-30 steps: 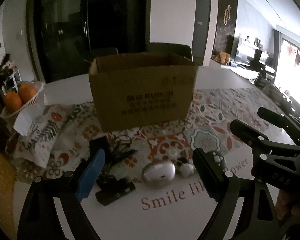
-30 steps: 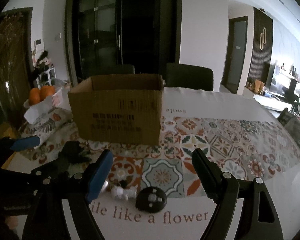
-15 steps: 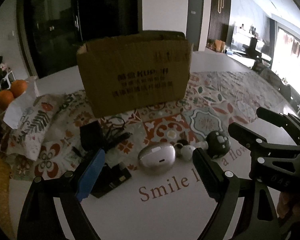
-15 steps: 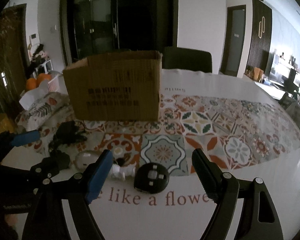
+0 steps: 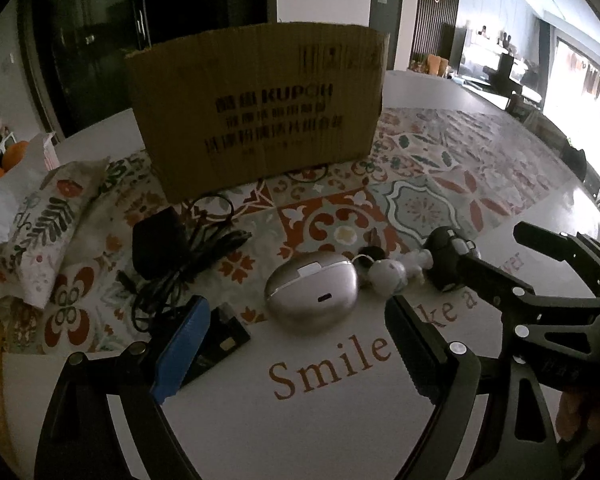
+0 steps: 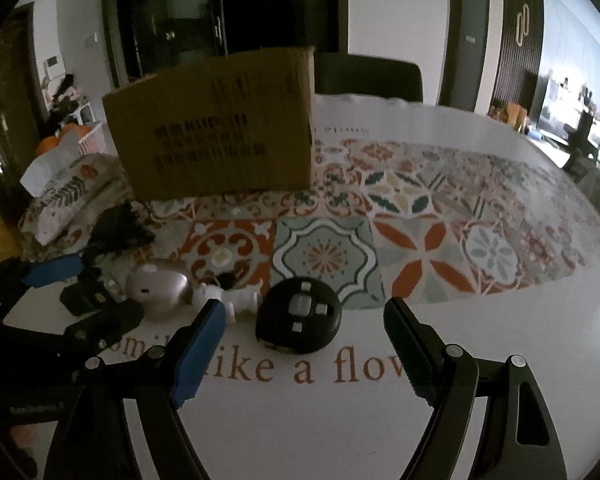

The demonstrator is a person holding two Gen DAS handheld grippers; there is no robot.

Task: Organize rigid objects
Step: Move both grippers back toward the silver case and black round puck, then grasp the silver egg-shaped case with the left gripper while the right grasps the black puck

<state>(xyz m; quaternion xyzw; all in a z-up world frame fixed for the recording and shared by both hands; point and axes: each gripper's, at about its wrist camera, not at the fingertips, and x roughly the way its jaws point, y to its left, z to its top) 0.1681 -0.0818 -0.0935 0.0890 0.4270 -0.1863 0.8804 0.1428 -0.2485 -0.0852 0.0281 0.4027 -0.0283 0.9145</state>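
Above the silver egg-shaped case (image 5: 311, 298), my left gripper (image 5: 292, 346) hangs spread and empty; I should straddle its narrow width squarely.

Both grippers have sunk toward the worktop (image 5: 340, 420) and tipped further down. The silver case (image 5: 311, 297) now lies just ahead of the left gripper (image 5: 296, 348) between its jaws, and the black disc (image 6: 299, 314) likewise ahead of the right gripper (image 6: 300, 344).

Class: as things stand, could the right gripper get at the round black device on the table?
Probably yes: the right gripper has open jaws, the round black device lies just ahead, nothing between them.
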